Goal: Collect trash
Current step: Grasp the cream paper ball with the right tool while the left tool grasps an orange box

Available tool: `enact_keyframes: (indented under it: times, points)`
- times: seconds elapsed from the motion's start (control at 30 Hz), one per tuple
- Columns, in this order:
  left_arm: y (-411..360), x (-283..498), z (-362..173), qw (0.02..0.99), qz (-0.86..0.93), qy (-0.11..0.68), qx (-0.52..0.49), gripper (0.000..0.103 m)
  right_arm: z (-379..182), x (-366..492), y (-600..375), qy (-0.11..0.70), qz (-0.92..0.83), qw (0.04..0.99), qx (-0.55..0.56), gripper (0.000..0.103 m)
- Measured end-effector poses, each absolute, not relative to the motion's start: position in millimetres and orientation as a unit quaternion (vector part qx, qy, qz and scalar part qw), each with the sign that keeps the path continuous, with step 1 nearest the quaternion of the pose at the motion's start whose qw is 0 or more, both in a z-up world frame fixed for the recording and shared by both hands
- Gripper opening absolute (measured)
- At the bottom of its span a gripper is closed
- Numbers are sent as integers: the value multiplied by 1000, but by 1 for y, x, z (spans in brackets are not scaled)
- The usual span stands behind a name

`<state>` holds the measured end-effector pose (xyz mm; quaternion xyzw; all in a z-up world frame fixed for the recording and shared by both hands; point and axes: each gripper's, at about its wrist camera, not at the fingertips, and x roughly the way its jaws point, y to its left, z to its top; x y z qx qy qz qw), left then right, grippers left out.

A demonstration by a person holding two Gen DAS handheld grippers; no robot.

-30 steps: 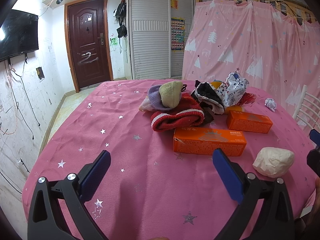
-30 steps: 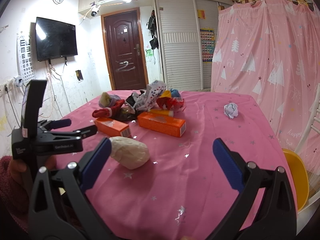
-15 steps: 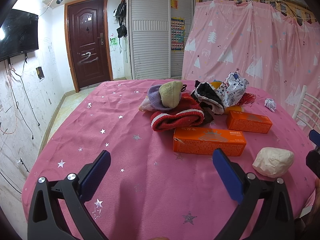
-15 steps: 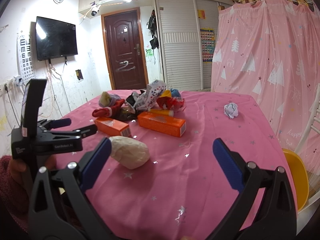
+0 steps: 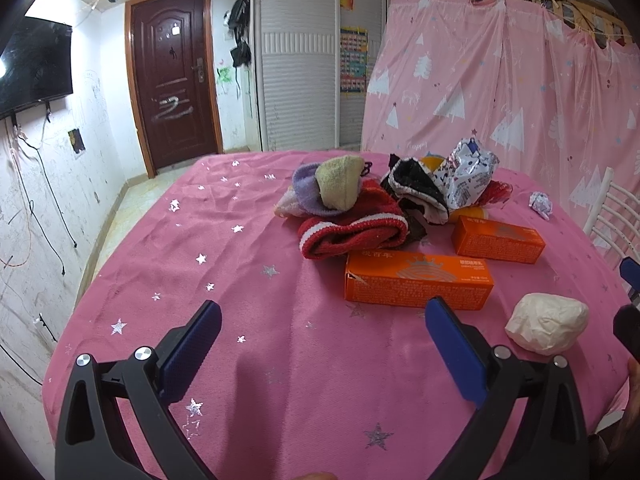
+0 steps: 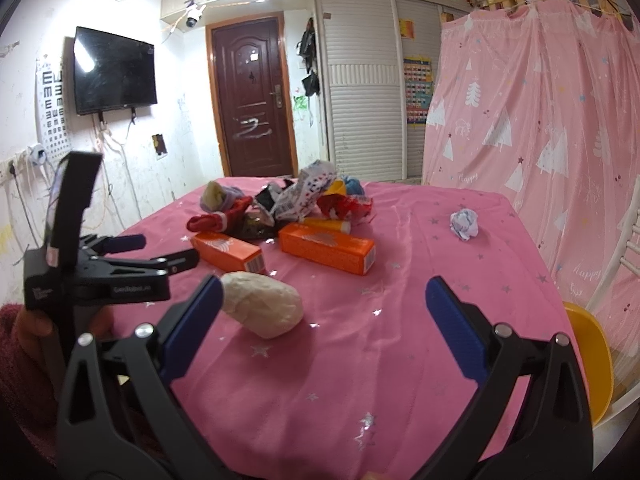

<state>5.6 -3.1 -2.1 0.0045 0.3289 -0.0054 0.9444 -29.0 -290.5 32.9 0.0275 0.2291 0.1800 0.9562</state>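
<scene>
A crumpled white paper wad [image 5: 547,328] lies near the table's front right; it also shows in the right wrist view [image 6: 264,308]. Two orange boxes [image 5: 418,284] [image 5: 498,239] lie beyond it, also seen from the right [image 6: 227,251] [image 6: 327,248]. A small crumpled paper ball [image 5: 541,204] [image 6: 464,224] lies apart at the far right. A silver snack wrapper [image 5: 466,178] [image 6: 304,196] tops a pile. My left gripper [image 5: 322,336] is open and empty above the cloth. My right gripper [image 6: 322,316] is open and empty, the white wad beside its left finger.
A pile of socks and a red knit hat [image 5: 352,236] sits mid-table on the pink star cloth [image 5: 240,272]. A white chair [image 5: 616,216] and a yellow seat [image 6: 592,356] stand at the right. The left gripper's body [image 6: 100,276] shows in the right view.
</scene>
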Motion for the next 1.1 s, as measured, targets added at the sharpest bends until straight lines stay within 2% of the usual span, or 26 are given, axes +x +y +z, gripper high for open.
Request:
enact_keyframes:
  times: [0.33,0.6,0.7,0.87,0.93,1.1]
  points:
    - [-8,26,27,918,-46,394,4,95,36,-16,-274,287,188,939,0,97]
    - [-25,44,23,892,-83,444,-2,95,28,1,-264,332,220,917,15,96]
    - [-26,56,16,873,-98,477,-32,95,26,7,-255,344,226,911,4,85]
    - [-34,72,10,856,-84,507,-59,95,20,14,-246,361,240,901,-15,60]
    - [-39,78,8,852,-71,515,-64,95,20,15,-246,365,244,898,-20,57]
    - [-52,92,5,844,-29,533,-59,95,28,12,-257,361,252,898,-22,56]
